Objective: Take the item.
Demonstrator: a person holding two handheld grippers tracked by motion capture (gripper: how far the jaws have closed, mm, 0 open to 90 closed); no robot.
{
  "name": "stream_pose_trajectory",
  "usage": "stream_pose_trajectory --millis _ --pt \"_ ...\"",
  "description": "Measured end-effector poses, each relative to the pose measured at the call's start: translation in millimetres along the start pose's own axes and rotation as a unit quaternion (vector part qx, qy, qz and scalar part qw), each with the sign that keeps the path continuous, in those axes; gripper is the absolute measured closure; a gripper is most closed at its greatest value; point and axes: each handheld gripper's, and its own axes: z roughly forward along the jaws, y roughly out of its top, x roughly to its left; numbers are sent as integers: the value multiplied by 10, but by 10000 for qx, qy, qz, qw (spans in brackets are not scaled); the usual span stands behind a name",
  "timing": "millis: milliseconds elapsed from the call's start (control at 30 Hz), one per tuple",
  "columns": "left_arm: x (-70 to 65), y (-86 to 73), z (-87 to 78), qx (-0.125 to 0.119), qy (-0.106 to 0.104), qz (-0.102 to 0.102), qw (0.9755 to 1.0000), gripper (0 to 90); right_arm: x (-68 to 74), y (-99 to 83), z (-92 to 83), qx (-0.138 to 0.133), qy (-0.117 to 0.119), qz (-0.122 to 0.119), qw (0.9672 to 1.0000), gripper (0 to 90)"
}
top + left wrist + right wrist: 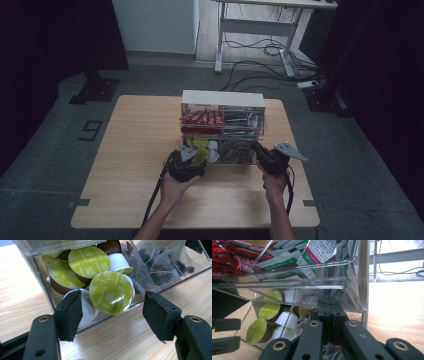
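Capsules point(111, 296) with green foil lids lie heaped in the left half of the lower drawer point(117, 311) of a clear organiser point(222, 125) that stands at the middle of the desk point(140, 150). The left gripper point(112, 312) has its jaws spread wide, one pad point(70, 313) at the drawer's front wall and the other over bare wood, with the front capsule framed between them; nothing is pinched yet. The heap looks loose and tilted, so I judge that a pad nudging the front capsule could tip it over the low lip or set the others sliding. A pad may also catch on the clear wall rather than clear it, and that would push the drawer instead of reaching inside. Next to the capsules, the right half of the drawer holds mesh tea bags point(162, 265). The right gripper point(331, 307) has its jaws pressed together at that side of the drawer, just under the upper drawer of sachets point(322, 255); what they pinch, if anything, I cannot tell. If its grip slips, the drawer could slide or the whole organiser could shift while the left jaws come in.
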Motion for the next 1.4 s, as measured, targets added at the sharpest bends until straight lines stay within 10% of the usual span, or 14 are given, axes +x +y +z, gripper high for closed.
stream_pose_trajectory --millis 1400 --pt "-74 45 272 -63 132 60 9999 381 -27 -6 -7 0 -24 32 10000 880"
